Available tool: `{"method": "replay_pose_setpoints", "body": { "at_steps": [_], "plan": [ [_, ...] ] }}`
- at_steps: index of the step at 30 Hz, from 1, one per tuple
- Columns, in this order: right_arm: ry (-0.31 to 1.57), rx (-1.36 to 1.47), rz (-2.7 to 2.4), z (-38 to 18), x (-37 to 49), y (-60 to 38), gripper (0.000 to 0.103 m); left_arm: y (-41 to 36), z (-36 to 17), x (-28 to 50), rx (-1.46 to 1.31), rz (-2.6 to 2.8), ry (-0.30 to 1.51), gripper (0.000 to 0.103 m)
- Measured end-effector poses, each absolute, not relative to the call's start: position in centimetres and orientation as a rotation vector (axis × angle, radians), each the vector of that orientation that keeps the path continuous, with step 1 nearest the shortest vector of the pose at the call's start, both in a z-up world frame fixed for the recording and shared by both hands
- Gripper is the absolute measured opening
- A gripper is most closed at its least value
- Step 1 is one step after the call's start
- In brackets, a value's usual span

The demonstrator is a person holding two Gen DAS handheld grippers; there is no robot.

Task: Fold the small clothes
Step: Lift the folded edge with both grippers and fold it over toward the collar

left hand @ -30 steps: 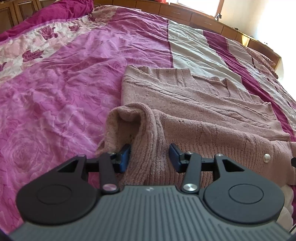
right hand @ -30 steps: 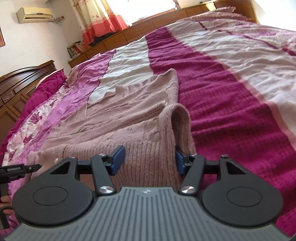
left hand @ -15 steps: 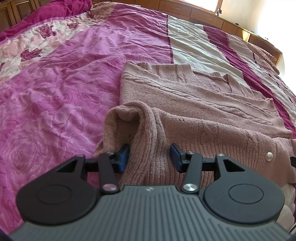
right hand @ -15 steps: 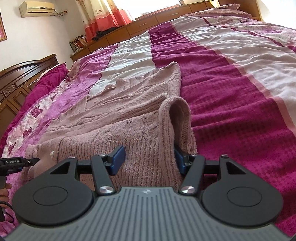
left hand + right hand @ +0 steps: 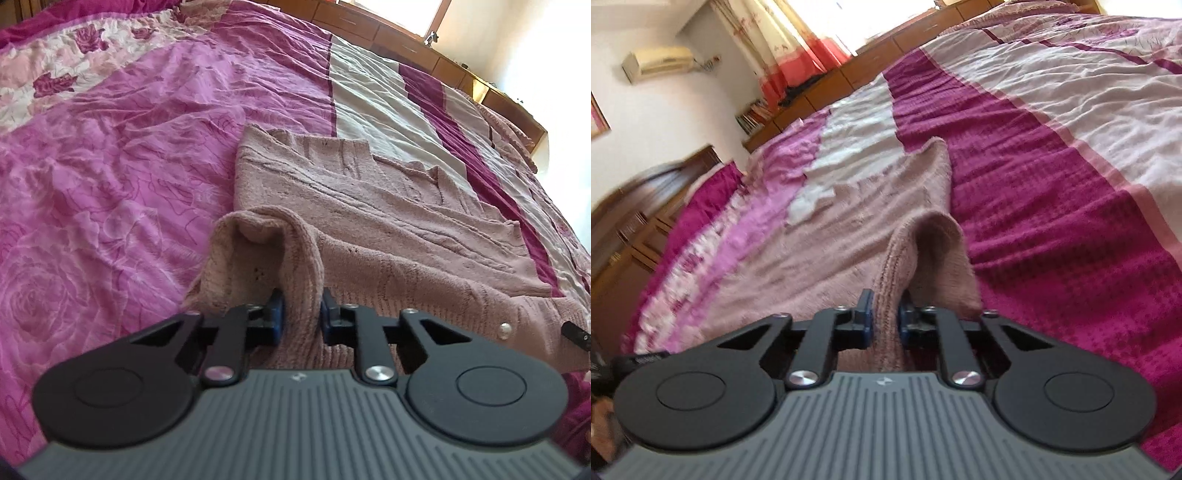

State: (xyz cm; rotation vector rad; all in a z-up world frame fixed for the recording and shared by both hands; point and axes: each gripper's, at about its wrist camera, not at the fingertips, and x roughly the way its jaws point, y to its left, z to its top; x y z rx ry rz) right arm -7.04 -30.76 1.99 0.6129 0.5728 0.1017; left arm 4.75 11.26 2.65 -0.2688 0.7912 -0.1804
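A dusty-pink knitted cardigan (image 5: pixel 369 221) lies spread on the bed, also in the right wrist view (image 5: pixel 849 236). My left gripper (image 5: pixel 300 314) is shut on a raised fold of the cardigan's near left hem. My right gripper (image 5: pixel 884 315) is shut on a raised fold of its near right hem. A pearl button (image 5: pixel 503 328) shows on the near edge. The tip of the right gripper (image 5: pixel 576 332) shows at the right edge of the left wrist view.
The bed cover (image 5: pixel 110 166) is pink with roses, then white and magenta stripes (image 5: pixel 1052 184). Wooden cabinets (image 5: pixel 406 40) run along the far side. A wooden headboard (image 5: pixel 639 221) stands at the left, with curtains (image 5: pixel 798 40) behind.
Both grippers have closed on the folds of the cardigan hem that stood between their open fingers. The right gripper view is blurred and tilted, so it is moving.
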Motion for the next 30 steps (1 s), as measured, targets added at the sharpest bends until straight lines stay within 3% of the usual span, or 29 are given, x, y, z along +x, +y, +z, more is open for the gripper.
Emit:
{"method": "replay_pose_setpoints", "body": {
  "at_steps": [30],
  "plan": [
    [0.322, 0.695, 0.196, 9.1, -6.6, -31.7, 0.010, 12.4, 11.0, 2.0, -0.425, -0.183, 0.557, 0.013]
  ]
}}
